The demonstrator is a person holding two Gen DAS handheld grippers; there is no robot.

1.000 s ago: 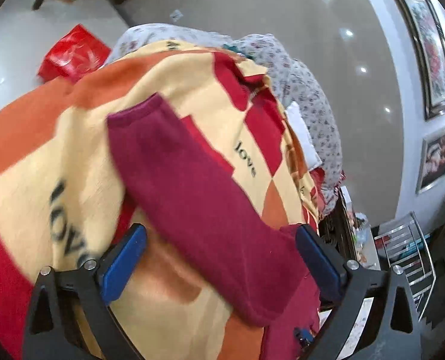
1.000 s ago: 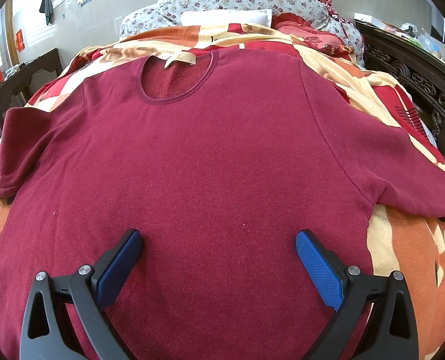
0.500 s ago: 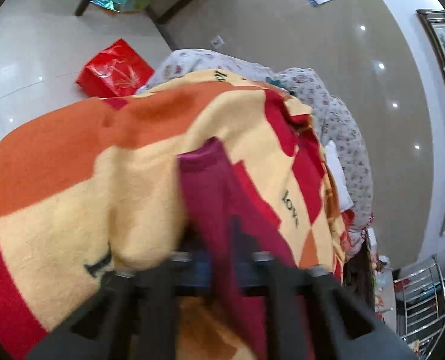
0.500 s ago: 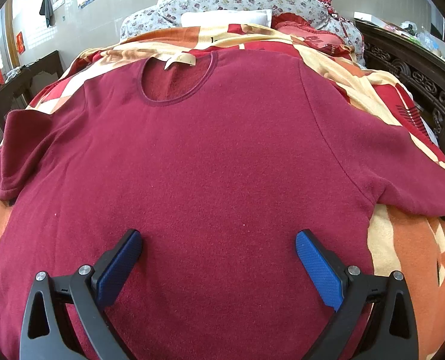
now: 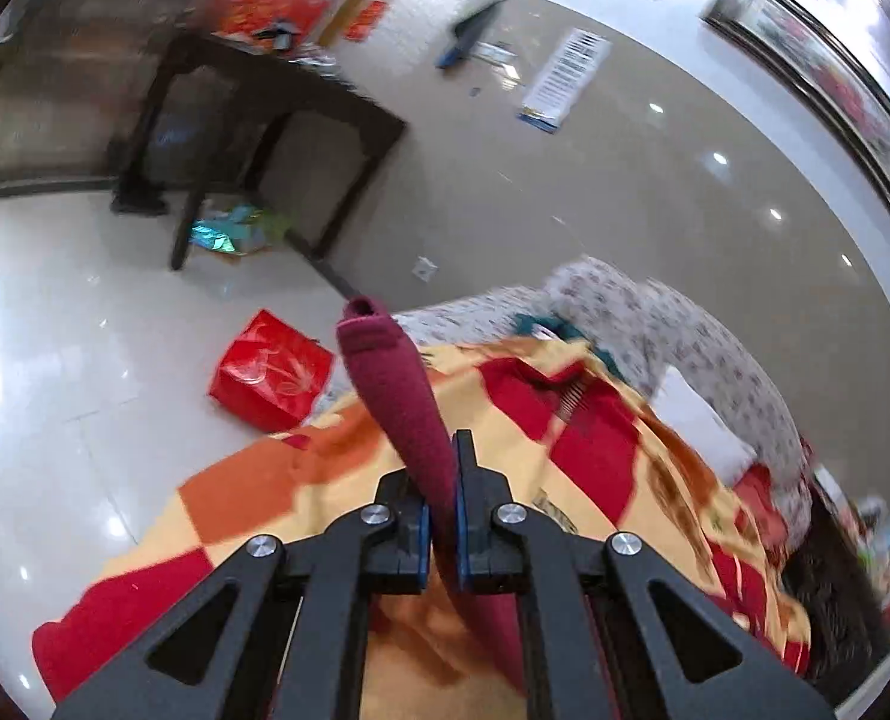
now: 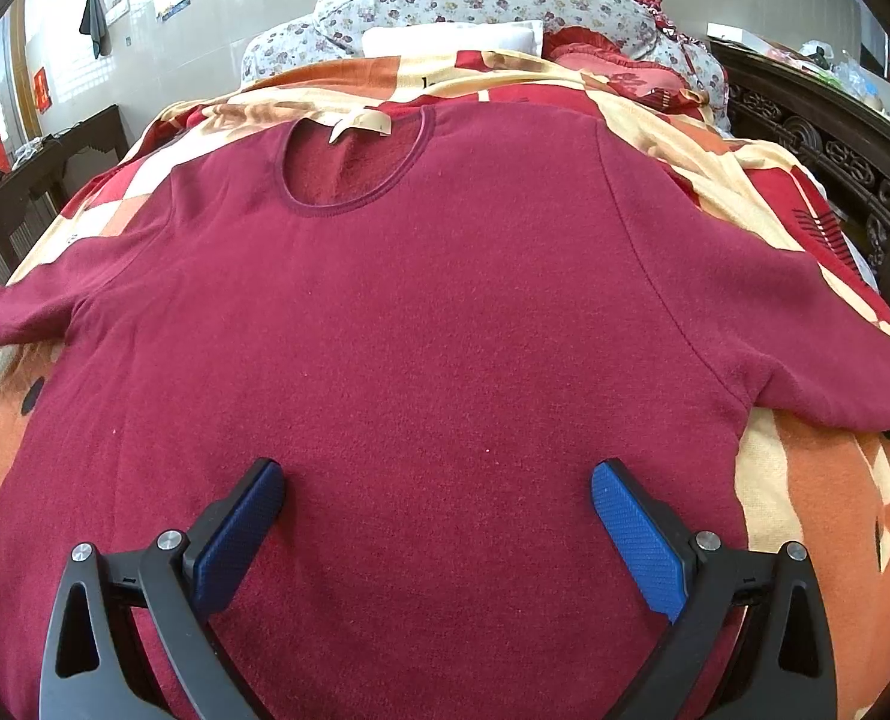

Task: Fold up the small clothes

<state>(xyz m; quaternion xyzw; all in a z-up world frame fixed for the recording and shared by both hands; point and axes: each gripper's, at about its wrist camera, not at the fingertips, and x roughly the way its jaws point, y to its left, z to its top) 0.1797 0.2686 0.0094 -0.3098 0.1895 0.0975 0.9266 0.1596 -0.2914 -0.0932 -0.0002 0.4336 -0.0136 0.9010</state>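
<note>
A maroon long-sleeved shirt [image 6: 421, 324] lies face up on a patchwork blanket [image 6: 805, 480], neck hole away from me. My right gripper [image 6: 436, 492] is open and hovers over the shirt's lower middle. My left gripper [image 5: 439, 480] is shut on the shirt's left sleeve [image 5: 397, 384] and holds it lifted off the blanket [image 5: 565, 438], cuff sticking up. In the right wrist view that sleeve [image 6: 19, 312] stretches out past the left edge.
Floral pillows [image 6: 481, 6] and a white pillow [image 6: 451, 36] lie at the head of the bed. A dark carved bed frame [image 6: 835, 162] runs along the right. A red bag [image 5: 271, 369] sits on the floor, near a dark table [image 5: 265, 102].
My left gripper closed on the left sleeve and lifted it off the blanket. The folded-in sleeve now stretches outward to the left. My right gripper stayed still and open.
</note>
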